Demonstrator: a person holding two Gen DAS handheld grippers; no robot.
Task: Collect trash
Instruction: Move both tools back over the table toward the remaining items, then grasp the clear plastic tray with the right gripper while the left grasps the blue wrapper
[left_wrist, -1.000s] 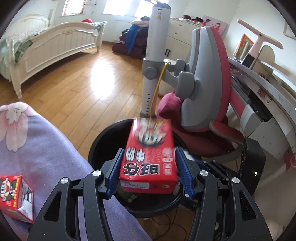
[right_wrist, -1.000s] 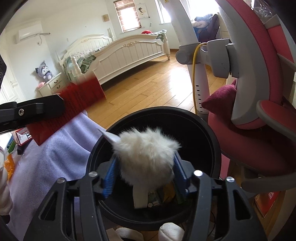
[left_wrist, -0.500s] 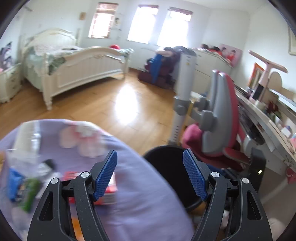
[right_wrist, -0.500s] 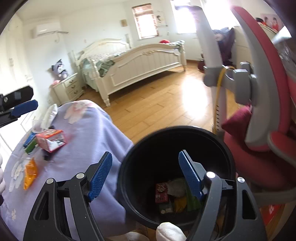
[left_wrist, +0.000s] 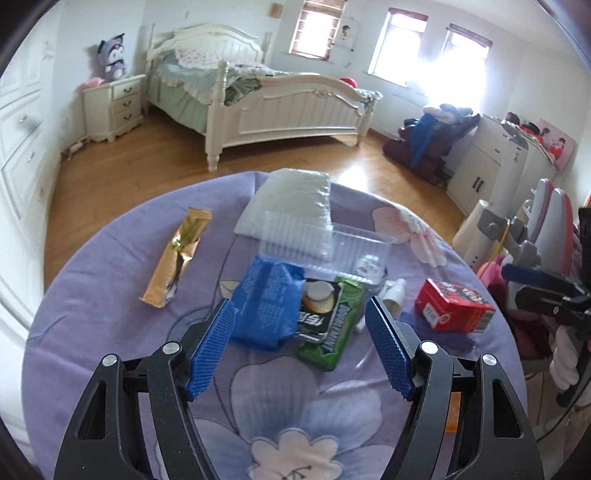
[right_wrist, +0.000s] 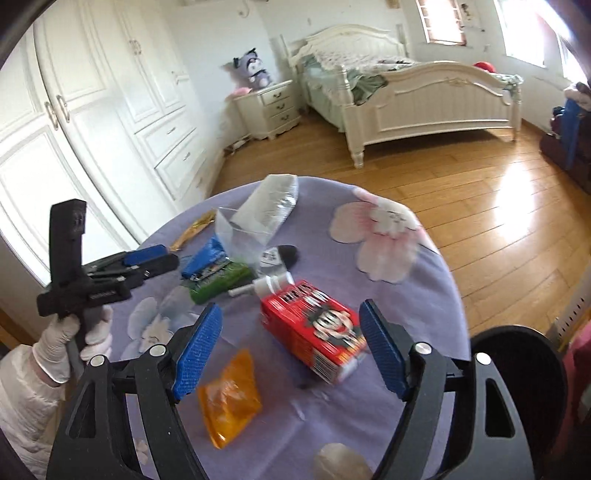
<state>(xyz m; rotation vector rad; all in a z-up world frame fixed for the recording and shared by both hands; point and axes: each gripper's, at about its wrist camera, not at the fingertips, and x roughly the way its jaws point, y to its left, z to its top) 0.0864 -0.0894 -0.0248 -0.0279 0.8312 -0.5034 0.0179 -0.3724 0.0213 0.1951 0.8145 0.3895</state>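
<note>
Left tongs (left_wrist: 299, 350) and right tongs (right_wrist: 290, 350), both gaping wide and empty, their jaws having just been opening, hover above the counter (left_wrist: 110, 332), a round top under a purple flowered cloth. Trash lies at the centre of the left wrist view: a blue packet (left_wrist: 264, 304) overlapped by a green gum pack (left_wrist: 332, 332), a clear plastic tray (left_wrist: 325, 243) behind them, a gold wrapper (left_wrist: 177, 262) at left, a red carton (left_wrist: 452, 310) at right. In the right wrist view the red carton (right_wrist: 314, 336) lies between the blue pads, untouched; an orange sachet (right_wrist: 229, 400) sits at lower centre. A black bin (right_wrist: 517, 369) shows at the lower right edge. A gloved hand (right_wrist: 70, 347) grips the left tool at left.
</note>
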